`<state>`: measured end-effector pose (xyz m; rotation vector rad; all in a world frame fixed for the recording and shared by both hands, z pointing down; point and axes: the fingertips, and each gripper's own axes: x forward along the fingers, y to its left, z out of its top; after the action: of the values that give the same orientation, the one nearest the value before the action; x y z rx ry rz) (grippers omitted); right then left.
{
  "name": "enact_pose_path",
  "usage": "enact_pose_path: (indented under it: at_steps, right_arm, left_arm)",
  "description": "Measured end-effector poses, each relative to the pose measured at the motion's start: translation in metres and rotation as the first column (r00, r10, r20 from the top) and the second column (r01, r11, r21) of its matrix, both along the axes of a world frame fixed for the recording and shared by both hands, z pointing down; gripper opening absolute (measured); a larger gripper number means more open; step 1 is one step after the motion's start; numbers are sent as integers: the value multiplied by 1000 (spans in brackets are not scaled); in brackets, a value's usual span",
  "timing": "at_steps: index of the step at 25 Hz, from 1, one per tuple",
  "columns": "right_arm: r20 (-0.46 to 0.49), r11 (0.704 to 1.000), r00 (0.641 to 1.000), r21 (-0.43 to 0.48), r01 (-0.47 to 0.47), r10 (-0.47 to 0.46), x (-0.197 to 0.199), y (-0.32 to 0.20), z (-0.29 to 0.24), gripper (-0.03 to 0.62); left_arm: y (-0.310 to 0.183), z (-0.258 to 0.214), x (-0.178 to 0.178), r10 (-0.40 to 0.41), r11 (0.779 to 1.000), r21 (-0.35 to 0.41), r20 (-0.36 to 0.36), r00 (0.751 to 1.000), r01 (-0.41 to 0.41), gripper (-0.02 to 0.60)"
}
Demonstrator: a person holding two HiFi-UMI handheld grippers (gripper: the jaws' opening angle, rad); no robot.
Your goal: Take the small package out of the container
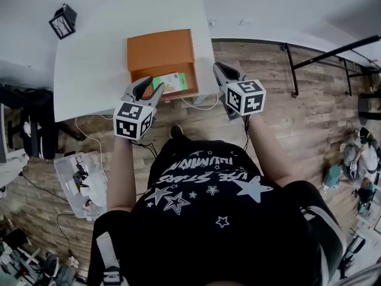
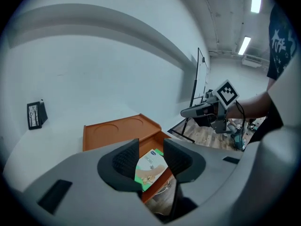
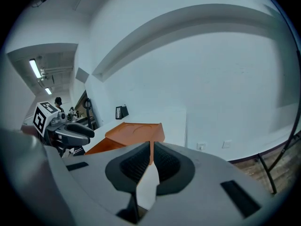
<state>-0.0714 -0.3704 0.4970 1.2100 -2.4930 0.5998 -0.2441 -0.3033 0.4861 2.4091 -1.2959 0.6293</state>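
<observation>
Small black frame (image 1: 62, 21) stands well apart from orange container (image 1: 161, 52).

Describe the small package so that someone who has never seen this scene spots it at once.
On the white table stands an orange container, its open compartment facing the person. In that compartment lies the small package, flat and the only thing visible there. Its green-and-white print stands out against the plain orange walls around it.

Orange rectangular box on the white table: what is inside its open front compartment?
A small green-and-white package lies inside the orange rectangular box. The left claw covers the compartment's left end, so anything there is unseen.
</observation>
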Motion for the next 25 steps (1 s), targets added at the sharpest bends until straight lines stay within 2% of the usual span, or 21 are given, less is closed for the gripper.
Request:
enact_pose_path:
  at_steps: [3,8,11,14,18,21,25]
  right_arm:
    - [-10,1000,999,-6,-30,30,0,-6,2,54]
    - [-20,997,997,-19,-79,79,-1,-11,7,54]
    - [-30,995,995,-26,-100,99,-2,-9,11,54]
    - [-39,993,993,-32,-116,115,-5,-8,16,54]
    - [-43,991,991,-37,-131,129,-5,-8,18,54]
    - [-49,989,988,-38,-146,144,-5,-7,19,54]
    - [-54,988,988,-38,-149,147,-6,-11,19,54]
  left_arm:
    - [-8,13,0,79,996,-47,43,996,-77,228]
    - [-18,35,-3,188,978,-119,137,973,-172,269]
    - [-19,50,-2,275,957,-156,217,936,-245,287]
    - [-18,64,3,374,923,-205,267,888,-327,323]
    - [-24,74,8,426,900,-235,284,859,-368,334]
    - [-21,86,10,480,867,-299,287,829,-398,344]
    - [-23,100,6,499,847,-371,313,808,-380,348]
